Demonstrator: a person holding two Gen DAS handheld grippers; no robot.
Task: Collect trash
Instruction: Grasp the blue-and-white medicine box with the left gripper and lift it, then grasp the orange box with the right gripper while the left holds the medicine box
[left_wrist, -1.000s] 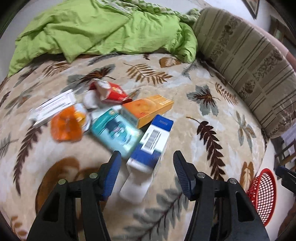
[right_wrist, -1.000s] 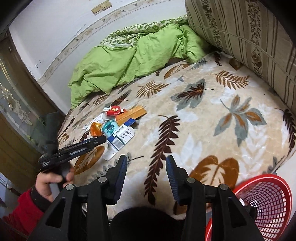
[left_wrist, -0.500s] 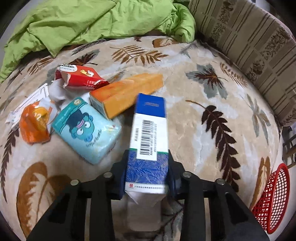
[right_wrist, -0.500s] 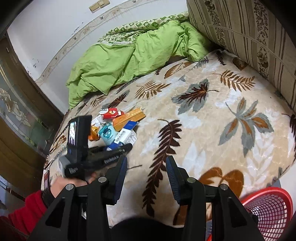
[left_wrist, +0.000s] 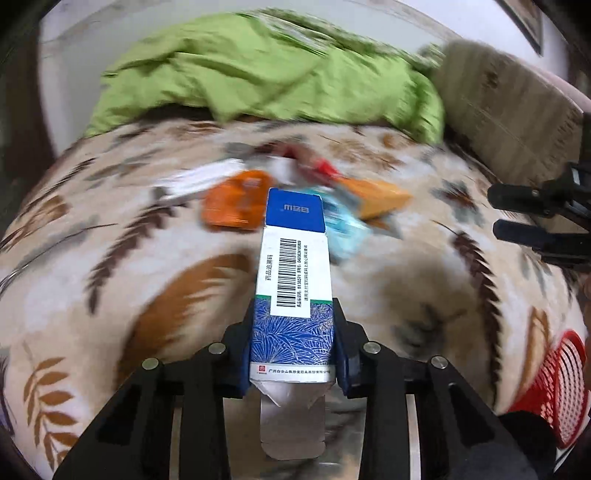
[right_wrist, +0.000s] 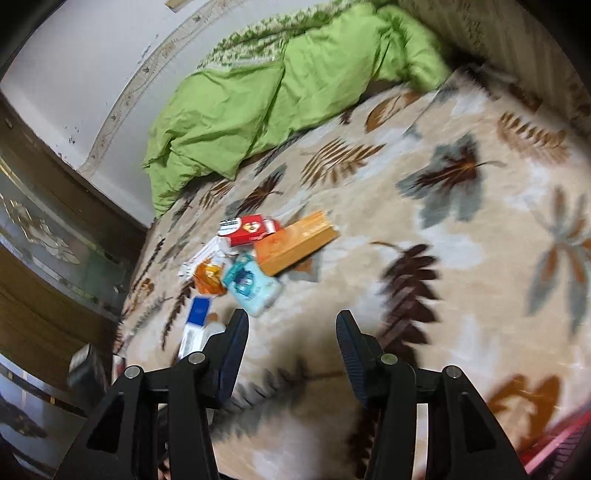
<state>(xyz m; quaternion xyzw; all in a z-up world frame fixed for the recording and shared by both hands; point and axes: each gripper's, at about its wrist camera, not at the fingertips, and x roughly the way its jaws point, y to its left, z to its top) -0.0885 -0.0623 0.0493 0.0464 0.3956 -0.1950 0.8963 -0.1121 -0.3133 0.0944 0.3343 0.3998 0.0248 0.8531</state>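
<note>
Left hand-held gripper (left_wrist: 293, 347): clenched on the blue-and-white medicine box (left_wrist: 293, 280), pads pressing both long sides near its torn, open lower end.
Medicine box: lifted clear of the bed, barcode face up, blue end pointing away toward the trash pile; also seen in the right wrist view (right_wrist: 195, 325) at lower left, partly behind the right gripper's finger.
Right hand-held gripper (right_wrist: 291, 343): released, jaws opening, nothing between them, only blanket beneath; seen from the left wrist view (left_wrist: 535, 218) at the right edge.
Bed: covered by a beige blanket with leaf print (right_wrist: 443, 258); rumpled green quilt (right_wrist: 258, 92) at its far side; striped cushion (left_wrist: 509, 110) beside the quilt on the right.
Trash pile: lying together on the blanket, beyond the held box.
Orange carton (right_wrist: 295, 242): flat on the blanket, its corner touching the light blue tissue pack (right_wrist: 251, 284).
Red packet (right_wrist: 249, 229): just behind the orange carton, touching it.
Orange wrapper (right_wrist: 208, 275): crumpled, just left of the tissue pack.
White paper (right_wrist: 201, 256): under and behind the orange wrapper; details too blurred to tell.
Red mesh basket (left_wrist: 557, 387): off the bed edge at lower right in the left wrist view; only a red sliver (right_wrist: 554, 446) shows in the right wrist view.
Left wrist view: heavily motion-blurred apart from the gripper and box.
</note>
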